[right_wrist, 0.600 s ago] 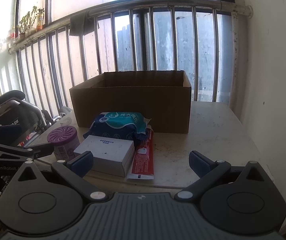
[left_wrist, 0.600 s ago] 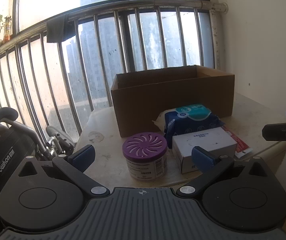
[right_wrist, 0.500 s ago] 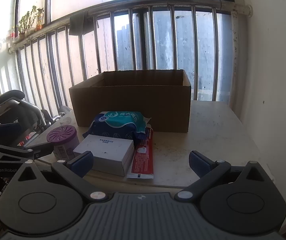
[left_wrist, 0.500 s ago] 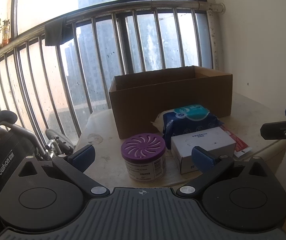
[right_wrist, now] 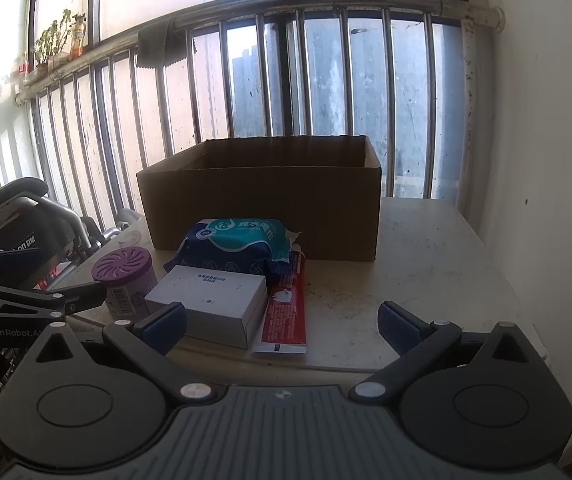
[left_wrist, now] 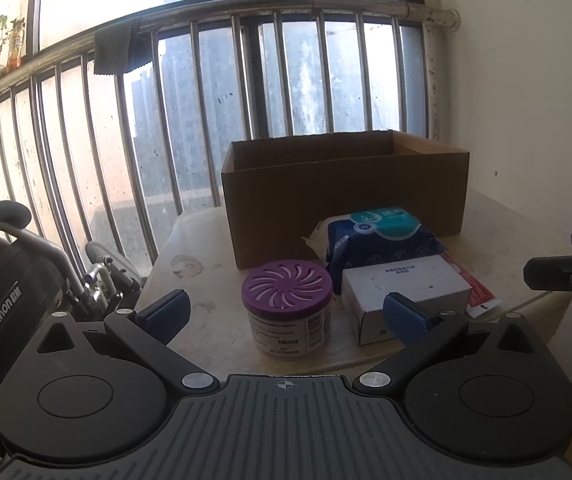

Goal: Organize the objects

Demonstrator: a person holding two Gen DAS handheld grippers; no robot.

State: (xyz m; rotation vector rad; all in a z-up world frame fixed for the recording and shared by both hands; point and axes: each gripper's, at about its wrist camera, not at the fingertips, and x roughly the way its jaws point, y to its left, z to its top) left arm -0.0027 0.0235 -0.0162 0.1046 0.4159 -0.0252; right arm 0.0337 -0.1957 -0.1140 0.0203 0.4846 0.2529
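Here nothing is in hand yet: the left gripper (left_wrist: 284, 312) hangs off the table's (left_wrist: 206, 280) near edge with its fingers wide apart, the purple-lidded jar (left_wrist: 287, 312) standing between their lines but beyond the pads, untouched. The right gripper (right_wrist: 282, 322) is likewise spread and empty, aimed at the gap over the tube (right_wrist: 286, 304) and the bare near-right part of the table. The box (left_wrist: 345, 196), open-topped, stands along the far edge by the railing (left_wrist: 246, 80); the wipes pack (left_wrist: 381, 236) leans against its front wall, the white carton (left_wrist: 401, 288) lies just in front of the pack, and the tube lies flat beside the carton, its end at the near edge. The crowding is the likely trouble. The jar sits close to the near edge and just beside the carton, so a left finger closing on that side could shove the carton into the tube and tip the tube off the table. A round, smooth jar may also twist out of flat pads if taken off-centre. The tube is thin and flat, hard to get a finger under, and it touches the carton. Both grippers work near each other, and may collide over the pile.
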